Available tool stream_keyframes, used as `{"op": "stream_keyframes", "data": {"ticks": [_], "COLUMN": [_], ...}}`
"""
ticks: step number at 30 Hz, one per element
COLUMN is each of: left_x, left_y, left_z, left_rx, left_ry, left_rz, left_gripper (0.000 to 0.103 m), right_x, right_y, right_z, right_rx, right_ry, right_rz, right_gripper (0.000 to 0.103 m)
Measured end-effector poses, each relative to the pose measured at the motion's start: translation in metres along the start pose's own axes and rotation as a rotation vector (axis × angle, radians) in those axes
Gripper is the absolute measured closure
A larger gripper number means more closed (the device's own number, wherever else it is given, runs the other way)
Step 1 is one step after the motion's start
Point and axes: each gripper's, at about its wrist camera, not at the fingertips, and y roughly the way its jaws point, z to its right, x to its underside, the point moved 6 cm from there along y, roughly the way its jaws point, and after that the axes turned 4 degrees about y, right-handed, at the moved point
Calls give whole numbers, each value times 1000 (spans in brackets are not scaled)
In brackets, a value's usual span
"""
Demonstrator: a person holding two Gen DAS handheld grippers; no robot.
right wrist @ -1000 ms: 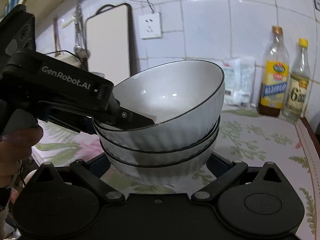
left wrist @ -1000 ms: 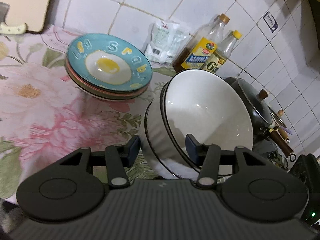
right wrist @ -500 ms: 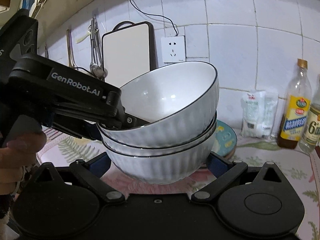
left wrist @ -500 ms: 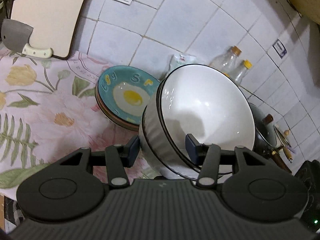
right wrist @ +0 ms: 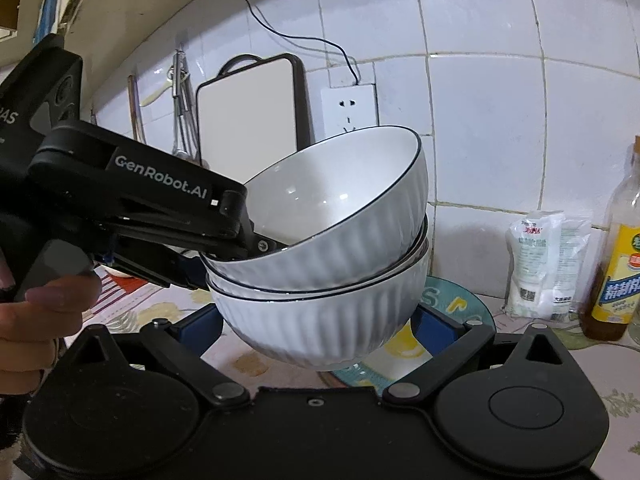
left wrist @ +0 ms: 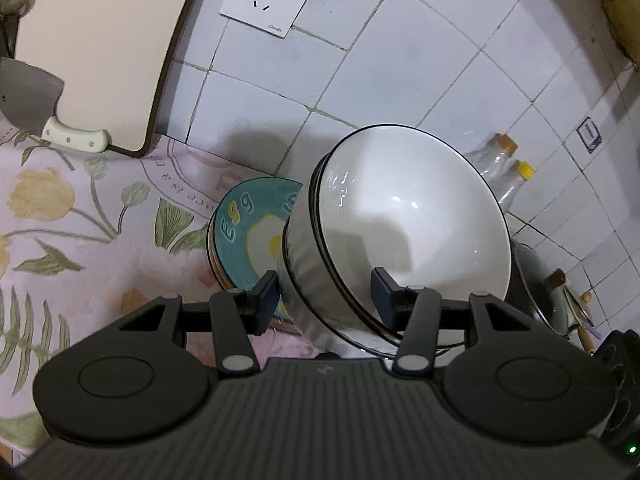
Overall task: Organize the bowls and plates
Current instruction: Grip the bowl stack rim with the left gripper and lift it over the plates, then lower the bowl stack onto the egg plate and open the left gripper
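Observation:
A stack of three white ribbed bowls (right wrist: 328, 280) with dark rims hangs in the air, tilted. My left gripper (left wrist: 324, 296) is shut on the stack's rim (left wrist: 320, 248), one finger inside the top bowl, one outside; it also shows from the side in the right wrist view (right wrist: 224, 248). My right gripper (right wrist: 318, 328) holds the bottom bowl between its blue pads (right wrist: 430, 322). Below and behind sits a stack of plates (left wrist: 240, 224), its top one teal with a fried-egg picture, also in the right wrist view (right wrist: 452, 304).
The counter has a floral cloth (left wrist: 80, 220). A cutting board (left wrist: 100, 40) and a cleaver (left wrist: 36, 108) lean at the tiled wall. Oil bottles (right wrist: 616, 264) and a white packet (right wrist: 540, 268) stand at the right. A dark pan (left wrist: 548, 284) lies beyond the bowls.
Both grippers have lifted the bowl stack up off the counter and carried it left, over the teal plate stack. The grips have not changed.

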Motion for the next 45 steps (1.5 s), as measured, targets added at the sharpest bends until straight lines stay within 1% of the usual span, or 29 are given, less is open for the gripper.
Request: {"op": "stream_keyframes", "data": {"ticks": [6,11,15,17,20,24,29,34,39,42,43,44,45], "left_x": [-7,-10,-10,-9,-9,-9,-11,-11,-7,-6,-6,-6,-6], "left_y": [41,71,94,104,119,133,140,141,140,137,134,130,124], "left_z": [-16,-28,-35,-37,-37,-39,-40,-40,-35,-34,-34,-35,-35], "left_rx": [-7,-5,-18,-14,-19,-25,-20,-44,-67,-83,-89,-95,-91], "left_ry": [-3,-13,-18,-33,-4,-9,6,52,70,73,64,55,57], "left_rz": [-20,-30,-35,-50,-73,-99,-72,-26,-25,-16,-7,4,7], "left_gripper": [55,55,55,55,55,55,55,55,55,55,54,50,49], "right_x": [4,9,15,18,24,30,29,29,36,36,36,37,38], "right_y": [34,60,80,86,95,104,111,118,120,120,119,117,114], "right_z": [22,37,50,56,66,76,81,83,78,78,78,78,78], "right_rx": [-16,-13,-8,-2,12,14,23,24,66,76,80,86,99], "right_ry": [15,22,45,60,91,117,104,98,70,72,77,83,89], "right_rz": [-27,-56,-87,-104,-122,-147,-144,-145,-188,-176,-181,-181,-182], "right_gripper": [1,1,1,1,1,1,1,1,0,1,1,1,1]}}
